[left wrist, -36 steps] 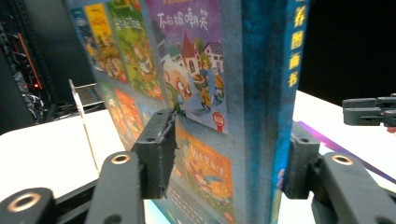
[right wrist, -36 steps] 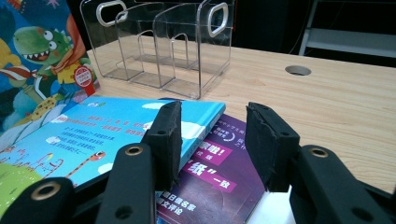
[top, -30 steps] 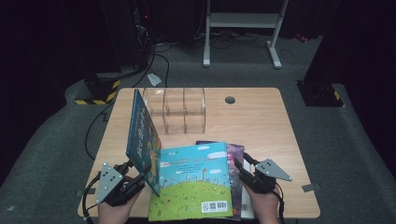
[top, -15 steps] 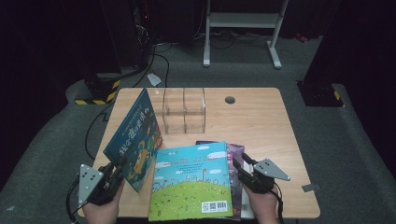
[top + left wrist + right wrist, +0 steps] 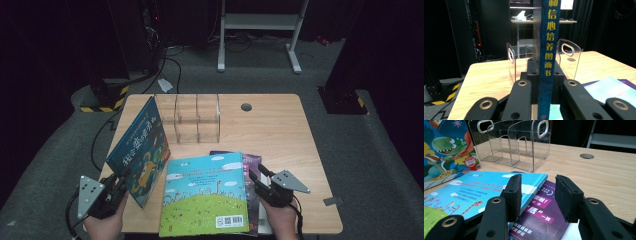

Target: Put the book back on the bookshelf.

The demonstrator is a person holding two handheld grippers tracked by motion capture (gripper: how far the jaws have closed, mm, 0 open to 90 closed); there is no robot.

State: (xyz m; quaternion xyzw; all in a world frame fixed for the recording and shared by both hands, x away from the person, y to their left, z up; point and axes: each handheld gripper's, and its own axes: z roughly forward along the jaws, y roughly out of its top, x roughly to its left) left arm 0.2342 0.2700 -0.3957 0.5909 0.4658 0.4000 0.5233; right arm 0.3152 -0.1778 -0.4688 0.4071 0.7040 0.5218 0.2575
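Evidently, the dinosaur book (image 5: 140, 150) was clamped by its spine in the left hand-held gripper (image 5: 116, 189) and held tilted above the surface's (image 5: 280, 130) left edge, near the clear rack (image 5: 195, 117), not yet slotted. Two books (image 5: 206, 192) were left stacked beside the right hand-held gripper (image 5: 537, 195), whose jaws were parted, empty.

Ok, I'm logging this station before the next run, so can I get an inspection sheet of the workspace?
Surface: wooden table, round hole near the far edge.
Job's things: blue dinosaur book held tilted; clear acrylic rack with nothing in its slots.
Clutter: sky-and-grass book lying on a purple book.
Grippers: left hand-held gripper shut on the dinosaur book's spine; right hand-held gripper open over the stack.
Cables: black cable trailing off the left.
Surroundings: grey floor, dark room, white stand.
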